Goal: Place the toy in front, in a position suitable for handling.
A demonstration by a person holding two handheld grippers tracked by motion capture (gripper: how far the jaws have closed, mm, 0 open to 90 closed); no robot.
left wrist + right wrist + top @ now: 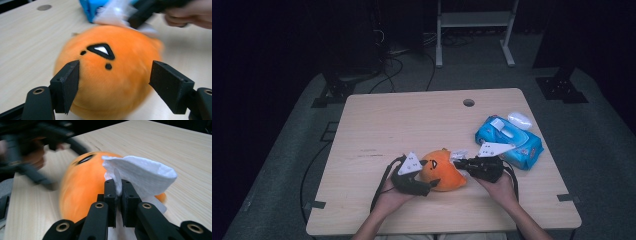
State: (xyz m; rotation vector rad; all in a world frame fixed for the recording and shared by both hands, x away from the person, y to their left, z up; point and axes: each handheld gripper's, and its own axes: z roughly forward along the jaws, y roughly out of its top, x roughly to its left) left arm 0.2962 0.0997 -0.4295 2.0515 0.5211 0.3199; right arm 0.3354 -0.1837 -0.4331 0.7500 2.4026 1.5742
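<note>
Plush toy [443, 170], orange, sits on the table [412, 120] near its front edge, between my two grippers. My left gripper [115, 82] straddles the toy's near side; one jaw touches the fur, the other stands just clear, so nothing is clamped. My right gripper [119, 192] is clenched on a white wipe [140, 173] resting against the toy's top. Beyond the toy's right side lies a blue wipe pack [509, 140].

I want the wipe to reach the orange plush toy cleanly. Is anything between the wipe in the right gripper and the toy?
Nothing visible is. The right gripper pinches the white wipe right beside the orange plush toy; the left gripper straddles the toy from the other side.
</note>
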